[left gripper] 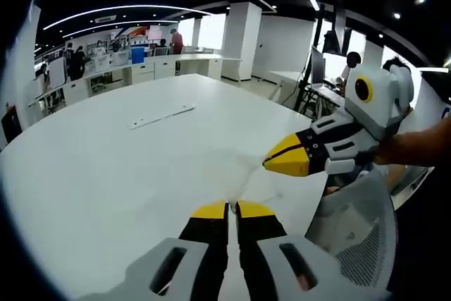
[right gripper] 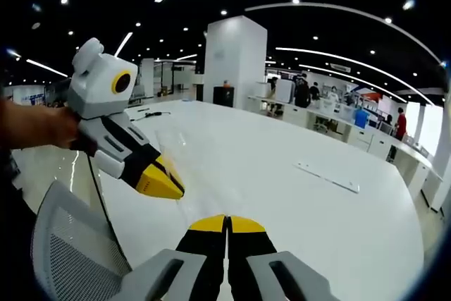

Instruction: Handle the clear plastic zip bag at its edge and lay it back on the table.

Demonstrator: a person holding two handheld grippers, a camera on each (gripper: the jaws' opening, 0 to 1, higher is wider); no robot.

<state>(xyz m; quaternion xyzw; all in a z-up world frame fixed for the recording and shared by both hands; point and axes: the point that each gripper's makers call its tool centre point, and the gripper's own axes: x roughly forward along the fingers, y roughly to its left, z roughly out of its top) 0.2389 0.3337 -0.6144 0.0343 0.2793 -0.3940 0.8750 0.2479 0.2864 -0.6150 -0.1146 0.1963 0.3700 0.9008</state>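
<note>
The clear plastic zip bag (left gripper: 246, 174) stretches faintly between the left gripper (left gripper: 232, 209) and right gripper (left gripper: 282, 160), both clamped together on its edges.

No words, numbers or signs could be read. The bright panels on the far wall (left gripper: 144, 33) had red and blue patches of color, but they were too small and blurry to make out any letters. The flat strip (left gripper: 161, 116) lying on the white surface (left gripper: 106, 167) had no writing that could be seen. The yellow and black jaws had no labels on them.
</note>
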